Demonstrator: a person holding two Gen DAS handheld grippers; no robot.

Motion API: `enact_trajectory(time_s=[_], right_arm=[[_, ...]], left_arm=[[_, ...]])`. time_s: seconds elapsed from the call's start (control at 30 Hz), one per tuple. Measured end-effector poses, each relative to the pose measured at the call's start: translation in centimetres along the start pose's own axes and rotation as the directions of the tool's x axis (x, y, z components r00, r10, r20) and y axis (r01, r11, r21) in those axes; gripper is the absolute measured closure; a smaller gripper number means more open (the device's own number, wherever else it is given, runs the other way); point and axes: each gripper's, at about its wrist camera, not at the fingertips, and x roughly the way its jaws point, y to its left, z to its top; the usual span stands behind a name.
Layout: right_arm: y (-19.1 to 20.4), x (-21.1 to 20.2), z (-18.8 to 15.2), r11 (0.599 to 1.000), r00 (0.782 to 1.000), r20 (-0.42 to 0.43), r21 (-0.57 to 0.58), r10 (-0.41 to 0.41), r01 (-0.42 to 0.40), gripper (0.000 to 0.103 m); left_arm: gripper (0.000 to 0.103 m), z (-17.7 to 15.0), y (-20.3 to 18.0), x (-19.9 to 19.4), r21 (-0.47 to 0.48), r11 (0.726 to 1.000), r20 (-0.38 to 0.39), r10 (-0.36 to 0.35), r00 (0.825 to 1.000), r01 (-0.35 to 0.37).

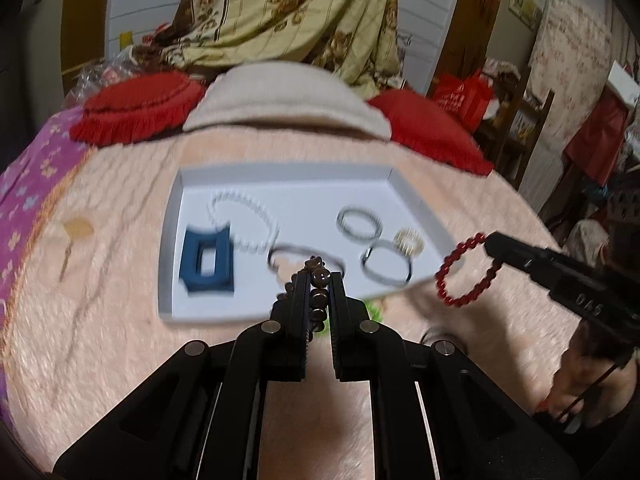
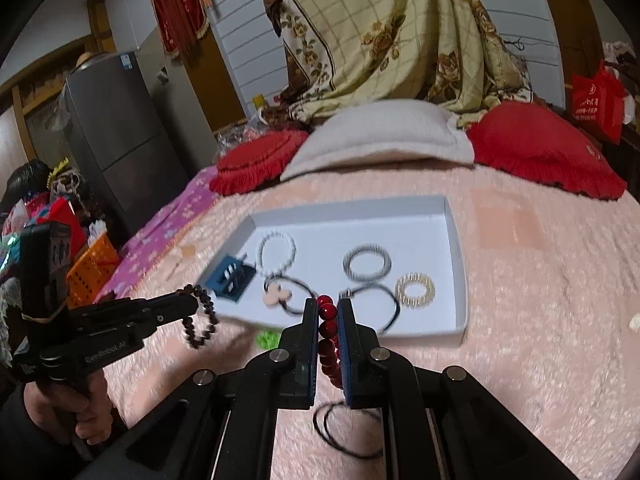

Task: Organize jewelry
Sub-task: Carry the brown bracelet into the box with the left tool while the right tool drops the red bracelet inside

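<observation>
Your left hand-held gripper (image 1: 318,280) pinches brown beads (image 1: 319,278), the right hand-held gripper (image 2: 329,312) a red bracelet (image 2: 328,334); either dangling loop may snag the white tray (image 2: 456,264) rim, seemingly close below.

One white tray (image 2: 454,248) lies mid-frame, holding one blue clip (image 2: 230,277), one white bead bracelet (image 2: 277,255), one grey coil band (image 2: 367,267), one gold coil band (image 2: 415,289) and two black hair ties (image 2: 296,294). Two beaded bracelets hang in tongs: one red (image 2: 328,334), one dark brown (image 2: 199,316). Two red cushions (image 2: 540,148) and one beige pillow (image 2: 384,140) sit at the upper frame.
</observation>
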Motion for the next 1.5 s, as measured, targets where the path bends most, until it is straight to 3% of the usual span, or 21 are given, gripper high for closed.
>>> enact_trajectory(time_s=[0.2,0.43,0.53,0.6,0.7,0.8,1.1,1.2,1.3,1.5], right_arm=[[-0.3,1.3,4.1,1.000,0.999,0.021,-0.013,-0.024,0.024,0.095],[-3.3,7.0,7.5,0.995,0.996,-0.021,0.054,-0.083,0.084,0.095],[-4.8,9.3,8.1,0.990,0.995,-0.034,0.101,-0.092,0.095,0.095],[-5.5,10.6,8.4,0.987,0.995,-0.041,0.127,-0.089,0.093,0.095],[-5.9,12.3,9.1,0.983,0.998,-0.036,0.174,-0.052,0.058,0.095],[-6.0,13.5,9.7,0.974,1.000,-0.002,0.228,0.002,-0.001,0.095],[-9.4,16.8,7.8,0.935,0.988,-0.111,0.327,-0.105,0.136,0.095],[-10.2,16.9,7.4,0.928,0.985,-0.126,0.339,-0.119,0.156,0.095],[-11.1,17.2,6.8,0.917,0.982,-0.152,0.365,-0.111,0.160,0.094],[-11.0,16.7,6.4,0.925,0.983,-0.157,0.351,-0.091,0.142,0.081]], left_arm=[[0.096,5.1,-1.4,2.4,0.026,1.000,0.022,-0.018,1.000,0.017],[0.096,8.5,-0.5,10.4,-0.101,0.992,-0.016,-0.075,0.997,0.073],[0.096,8.6,0.6,12.5,-0.128,0.990,-0.011,-0.057,0.998,0.055],[0.096,8.1,1.6,14.1,-0.142,0.990,-0.051,-0.017,0.999,0.009],[0.096,7.2,3.0,15.9,-0.136,0.988,-0.116,0.052,0.992,-0.068],[0.096,6.7,3.3,16.1,-0.125,0.987,-0.128,0.081,0.988,-0.097],[0.096,5.7,3.1,17.0,-0.089,0.988,-0.171,0.113,0.979,-0.130],[0.089,5.5,3.2,16.9,-0.087,0.986,-0.172,0.129,0.977,-0.146],[0.064,5.5,3.6,16.9,-0.099,0.983,-0.172,0.136,0.976,-0.154],[0.061,5.7,3.8,16.2,-0.093,0.979,-0.144,0.167,0.975,-0.181]])
